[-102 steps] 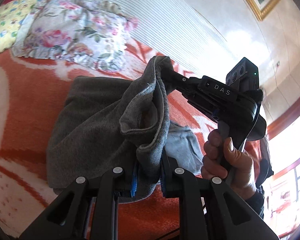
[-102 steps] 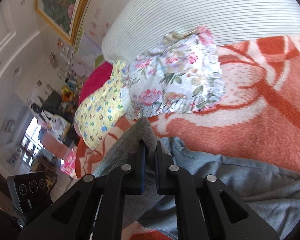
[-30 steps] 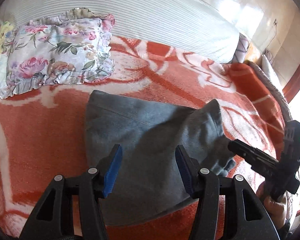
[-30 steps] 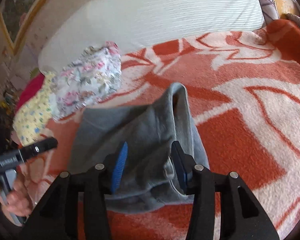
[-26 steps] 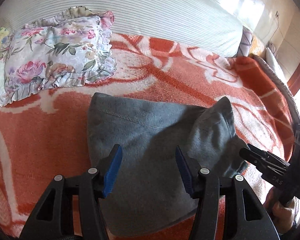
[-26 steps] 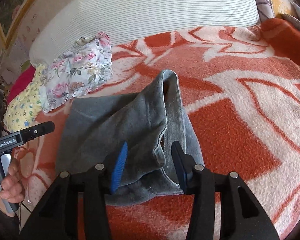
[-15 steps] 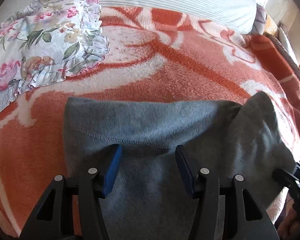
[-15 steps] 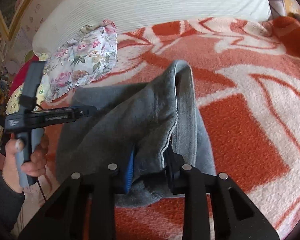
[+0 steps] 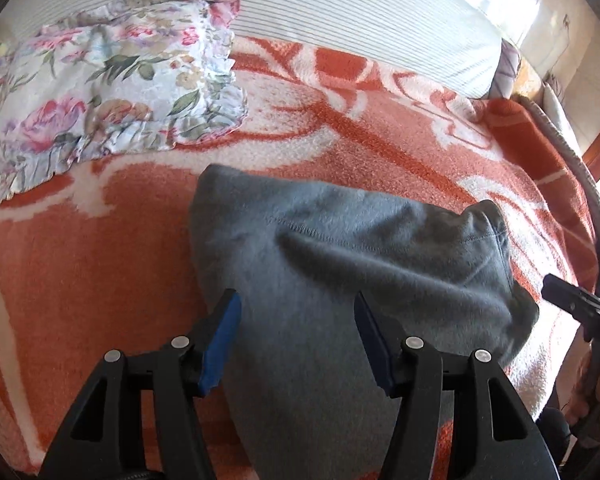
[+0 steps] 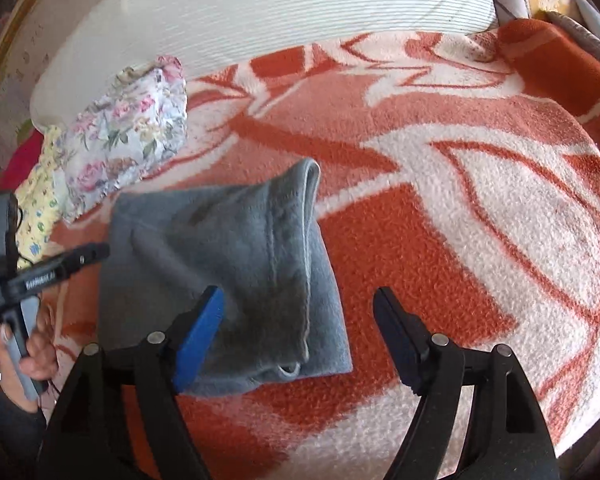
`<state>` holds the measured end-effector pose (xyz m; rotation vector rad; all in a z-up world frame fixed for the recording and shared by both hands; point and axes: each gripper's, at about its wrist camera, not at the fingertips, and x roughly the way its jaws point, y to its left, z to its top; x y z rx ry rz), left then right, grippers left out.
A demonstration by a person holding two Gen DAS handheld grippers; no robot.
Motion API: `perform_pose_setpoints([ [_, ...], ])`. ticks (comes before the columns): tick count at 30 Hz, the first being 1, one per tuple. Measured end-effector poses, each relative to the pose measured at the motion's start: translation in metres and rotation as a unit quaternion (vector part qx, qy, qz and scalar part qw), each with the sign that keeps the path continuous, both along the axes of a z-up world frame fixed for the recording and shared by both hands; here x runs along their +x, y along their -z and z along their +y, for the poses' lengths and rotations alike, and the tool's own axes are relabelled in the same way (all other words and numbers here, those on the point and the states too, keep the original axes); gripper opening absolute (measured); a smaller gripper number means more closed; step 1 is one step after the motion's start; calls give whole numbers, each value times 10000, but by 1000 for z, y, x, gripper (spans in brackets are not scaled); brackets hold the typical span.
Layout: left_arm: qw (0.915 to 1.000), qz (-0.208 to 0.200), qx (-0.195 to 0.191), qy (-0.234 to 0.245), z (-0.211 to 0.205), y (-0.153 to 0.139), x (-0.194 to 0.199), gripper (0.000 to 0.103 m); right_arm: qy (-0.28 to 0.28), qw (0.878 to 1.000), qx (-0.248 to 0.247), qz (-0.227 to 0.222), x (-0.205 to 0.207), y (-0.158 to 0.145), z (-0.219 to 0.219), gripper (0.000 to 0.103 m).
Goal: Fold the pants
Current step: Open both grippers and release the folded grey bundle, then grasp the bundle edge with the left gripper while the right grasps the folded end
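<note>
While the grey pants (image 10: 228, 264) lie folded into a compact bundle on the orange-and-white patterned blanket (image 10: 440, 208), both grippers stand over them with nothing clamped.

Left gripper (image 9: 296, 340): the jaws stand apart and have just been opening slightly. In the left wrist view the blue pads (image 9: 220, 340) frame the near part of the pants; the grey fabric lies below and between them, and no pad presses on it. A stitched seam runs across the upper layer of the bundle, and a raised fold stands at its right end.

Right gripper (image 10: 296, 336): the jaws stand wide apart and have just been opening. In the right wrist view the left pad sits over the near edge of the pants, while the right pad sits over bare blanket just beside the bundle. The fabric is not pinched. A hemmed edge of the pants runs from the far peak of the bundle down to the near corner, where a small loop of cord shows.

A hand (image 10: 28, 356) grips the handle of the left gripper at the left edge of the right wrist view; the tip of that tool sits over the left side of the pants.

Surroundings: a floral pillow (image 9: 112, 96) lies on the blanket beyond the pants, well apart from them. A yellow patterned pillow (image 10: 40, 204) lies beside it. A white striped bolster (image 10: 260, 12) runs along the far edge of the blanket.
</note>
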<state>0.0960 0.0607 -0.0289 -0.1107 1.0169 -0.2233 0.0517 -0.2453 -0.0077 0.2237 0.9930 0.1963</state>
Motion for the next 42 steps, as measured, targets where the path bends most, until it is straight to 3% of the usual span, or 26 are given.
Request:
perform_pose_setpoints([
  [4, 9994, 298, 157, -75, 13, 26, -24, 60, -163, 9998, -116, -59, 21, 1, 23, 78],
  [7, 9967, 625, 512, 7, 15, 57, -38, 60, -134, 9987, -424, 244, 42, 16, 32, 78],
  [9, 9958, 726, 552, -3, 18, 66, -43, 61, -51, 9986, -371, 385, 48, 25, 27, 78],
  [15, 9976, 660, 90, -214, 28, 48, -33, 61, -209, 9985, 342, 367, 55, 30, 19, 79],
  [17, 9975, 646, 63, -295, 26, 45, -25, 61, 6, 9977, -415, 538, 61, 44, 20, 79],
  [18, 9974, 649, 18, -301, 25, 45, -20, 61, 198, 9963, -463, 696, 63, 52, 12, 80],
  [20, 9971, 683, -125, -326, 25, 45, -12, 64, 343, 9938, 603, 874, 59, 58, -8, 80],
  [22, 9963, 744, -258, -341, 24, 49, -6, 66, 234, 9910, 1019, 835, 55, 58, -14, 80],
  [24, 9949, 843, -370, -409, 25, 55, 0, 66, 195, 9925, 810, 896, 53, 61, -11, 80],
  [28, 9912, 1072, -646, -434, 23, 72, 2, 69, 76, 9906, 922, 1004, 51, 68, -5, 81],
  [32, 9907, 1024, -703, -556, 18, 75, 0, 73, -167, 9851, 1350, 1049, 57, 72, -4, 82],
  [34, 9912, 963, -682, -594, 12, 74, 0, 73, -301, 9868, 1206, 1034, 59, 73, 3, 79],
  [39, 9951, 682, -477, -539, 0, 67, -1, 29, -551, 9928, 762, 747, 56, 65, 16, 53],
  [40, 9951, 641, -526, -532, 1, 64, -2, 27, -522, 9937, 738, 666, 55, 62, 15, 44],
  [42, 9955, 574, -538, -522, 2, 60, -3, 23, -461, 9942, 803, 546, 53, 57, 10, 36],
])
